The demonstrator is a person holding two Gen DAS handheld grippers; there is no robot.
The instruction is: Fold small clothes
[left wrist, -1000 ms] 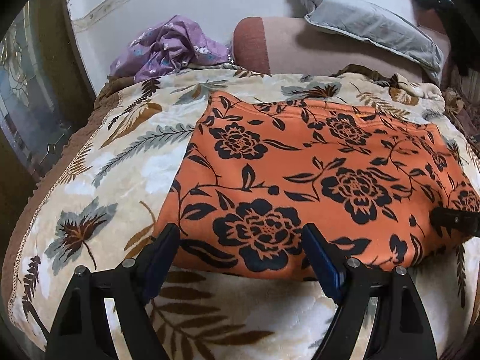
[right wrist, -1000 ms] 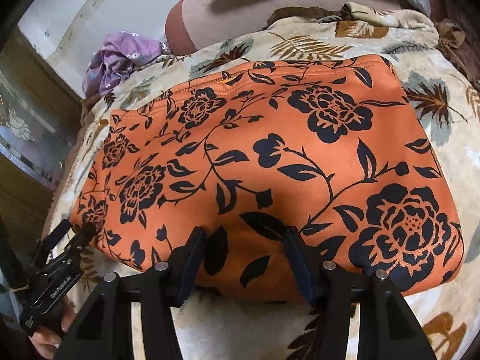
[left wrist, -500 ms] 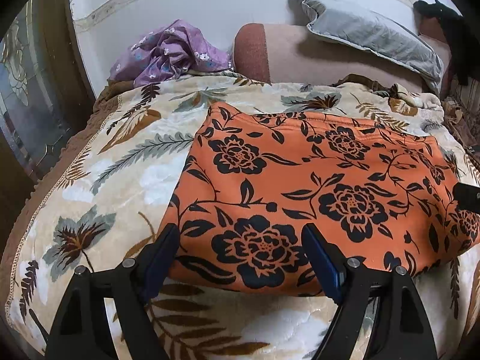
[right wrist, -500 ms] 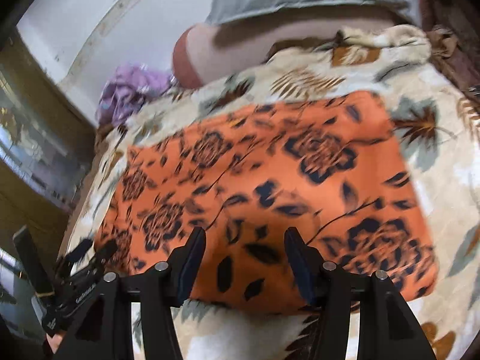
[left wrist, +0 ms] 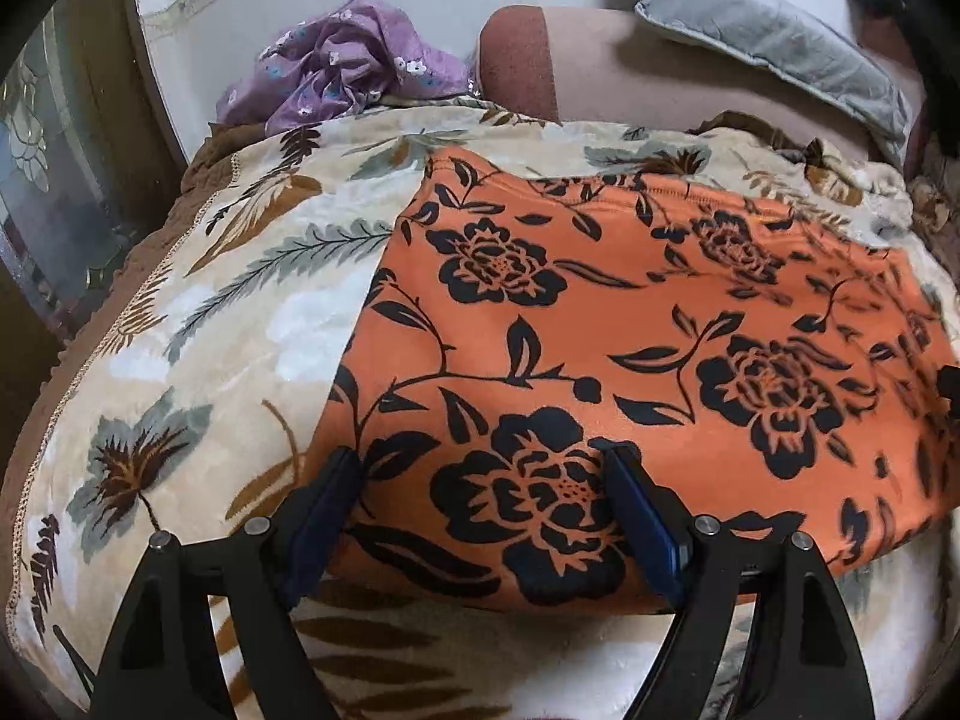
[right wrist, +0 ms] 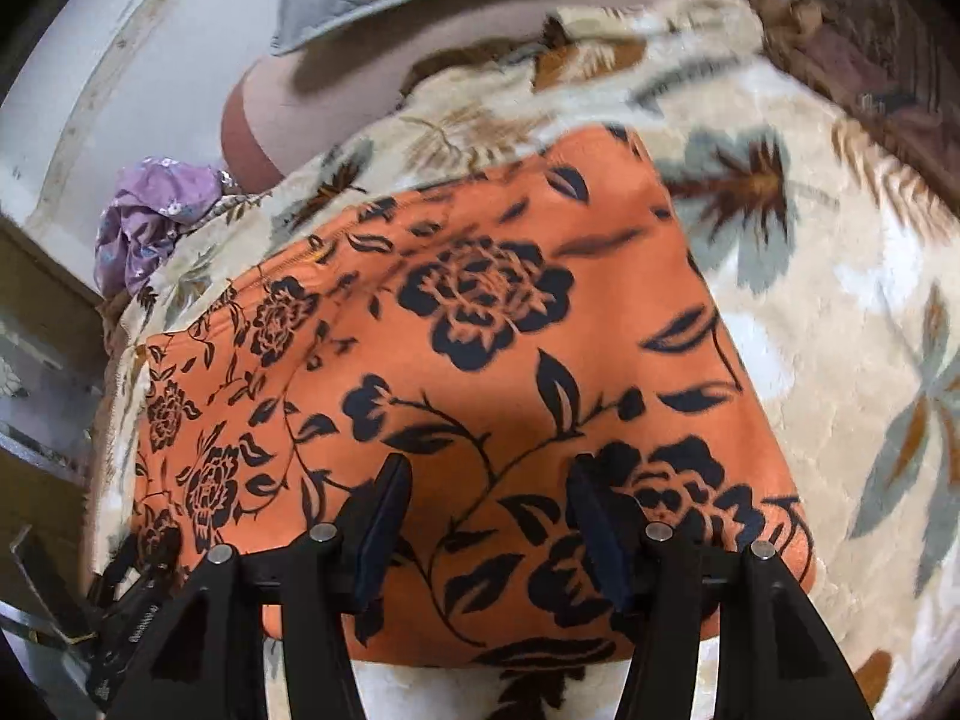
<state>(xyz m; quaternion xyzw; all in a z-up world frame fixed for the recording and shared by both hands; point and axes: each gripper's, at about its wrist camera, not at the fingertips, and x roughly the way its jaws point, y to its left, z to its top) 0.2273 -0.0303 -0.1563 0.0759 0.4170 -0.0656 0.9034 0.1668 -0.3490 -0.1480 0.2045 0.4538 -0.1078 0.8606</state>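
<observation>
An orange garment with black flowers [left wrist: 630, 348] lies folded flat on the bed; it also shows in the right wrist view [right wrist: 480, 372]. My left gripper [left wrist: 480, 480] is open, its jaws spread over the garment's near left edge, holding nothing. My right gripper [right wrist: 489, 486] is open over the garment's near right part, holding nothing. The left gripper's body shows at the lower left of the right wrist view [right wrist: 126, 594].
A cream leaf-print blanket [left wrist: 180, 360] covers the bed. A crumpled purple floral garment [left wrist: 342, 72] lies at the back left by the wall. A brown bolster [left wrist: 600, 78] and a grey pillow [left wrist: 768, 36] lie at the head. A glass panel [left wrist: 36, 180] stands left.
Both grippers stay open. The right gripper has swung right and moved nearer over the garment's near right part. The left gripper has shifted slightly; the garment has not moved.
</observation>
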